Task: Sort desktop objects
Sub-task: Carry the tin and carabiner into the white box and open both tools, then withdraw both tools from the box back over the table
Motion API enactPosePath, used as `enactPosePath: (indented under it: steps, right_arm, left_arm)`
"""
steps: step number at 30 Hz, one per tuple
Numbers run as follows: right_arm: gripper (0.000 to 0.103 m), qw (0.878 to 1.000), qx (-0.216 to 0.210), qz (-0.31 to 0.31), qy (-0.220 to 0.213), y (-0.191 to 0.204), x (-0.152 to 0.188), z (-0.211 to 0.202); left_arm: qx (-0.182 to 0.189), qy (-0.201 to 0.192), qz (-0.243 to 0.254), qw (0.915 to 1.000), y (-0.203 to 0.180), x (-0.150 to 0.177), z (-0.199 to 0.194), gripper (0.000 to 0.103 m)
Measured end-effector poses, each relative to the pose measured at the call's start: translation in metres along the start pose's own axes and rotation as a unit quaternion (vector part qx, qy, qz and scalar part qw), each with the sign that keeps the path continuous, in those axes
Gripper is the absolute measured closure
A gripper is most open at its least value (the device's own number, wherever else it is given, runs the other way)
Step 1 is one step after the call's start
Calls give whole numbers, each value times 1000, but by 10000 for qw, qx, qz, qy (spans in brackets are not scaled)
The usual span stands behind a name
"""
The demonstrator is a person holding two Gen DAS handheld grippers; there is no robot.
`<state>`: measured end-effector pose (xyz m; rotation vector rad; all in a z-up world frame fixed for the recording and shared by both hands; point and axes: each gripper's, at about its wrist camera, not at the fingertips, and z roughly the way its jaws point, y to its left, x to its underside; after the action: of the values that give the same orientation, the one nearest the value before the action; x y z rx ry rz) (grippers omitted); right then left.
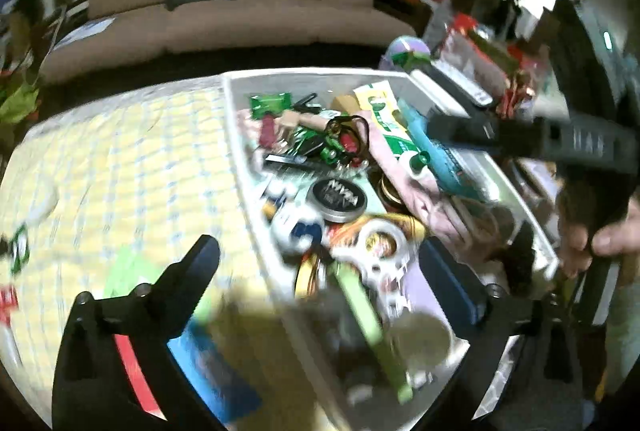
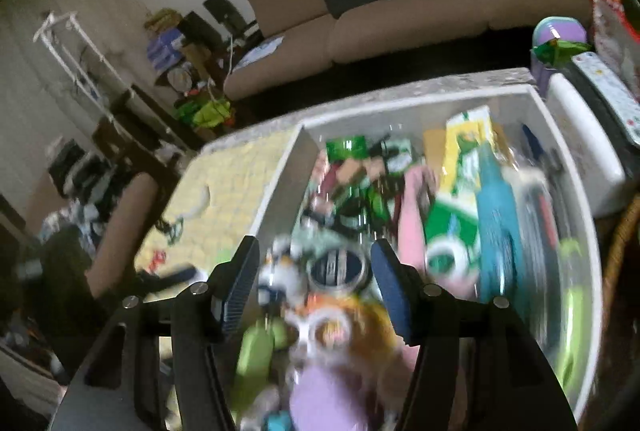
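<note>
Left fingers: spread very wide, nothing between the pads; left gripper [image 1: 320,267] hanging over the near-left wall of the white bin [image 1: 236,135].
Right fingers: about half open, holding nothing; right gripper [image 2: 316,283] over the near part of the bin.
Things to sort: piled in the white bin, all mixed up and blurry.
Round black tin [image 2: 338,269]: in the near-left part of the bin, straight ahead of the right fingers, in the gap between them but lower down, not touched.
Same tin from the left side: ahead of the left fingers and a bit to the right, farther off.
Nearer hand: the right one, probably.
White tape roll [image 1: 380,239]: just beside the tin, toward the near edge of the bin.
Long blue thing [image 2: 496,227]: along the right side of the bin, long way running from near edge to far edge.
Yellow cloth [image 1: 120,159]: left of the bin, with a few small things on it.
Next move, a guess: right fingers down around the tin.
</note>
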<state>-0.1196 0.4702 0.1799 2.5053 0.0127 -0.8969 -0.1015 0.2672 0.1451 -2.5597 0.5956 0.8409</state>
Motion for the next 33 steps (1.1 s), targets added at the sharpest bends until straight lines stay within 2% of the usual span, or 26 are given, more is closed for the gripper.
enactPosePath:
  steps: [3, 9, 12, 16, 18, 20, 21, 25, 28, 33]
  right_arm:
    - [40, 9994, 287, -163, -36, 17, 31, -12]
    - [36, 9995, 289, -2, -88, 39, 76, -24]
    - [28, 9996, 231, 20, -177, 53, 95, -31]
    - [17, 9984, 461, -219, -248, 84, 115, -33]
    - [13, 9964, 647, -433, -323, 101, 125, -33]
    - [3, 9943, 764, -666, -333, 117, 136, -29]
    - [2, 9936, 788, -732, -337, 122, 141, -27]
    - [1, 9935, 779, -795, -253, 136, 156, -12]
    - [1, 9944, 656, -811, -175, 140, 162, 1]
    - [1, 9929, 710, -952, -100, 151, 167, 16]
  left_arm:
    - [-74, -10, -215, 9997, 8, 18, -19, 1]
    - [-209, -87, -425, 9988, 12, 54, -51, 0]
    - [-283, -188, -492, 9982, 10, 71, -70, 0]
    - [-377, -278, -561, 9973, 15, 89, -84, 0]
    - [-531, -294, -516, 9968, 19, 98, -90, 0]
    - [-669, -301, -478, 9962, 24, 107, -92, 0]
    - [-726, -299, -479, 9958, 28, 113, -93, 0]
    - [-908, -179, -615, 9938, 50, 133, -90, 0]
    - [-1088, -183, -712, 9913, 67, 143, -92, 0]
    - [-1330, -210, -881, 9870, 96, 155, -96, 0]
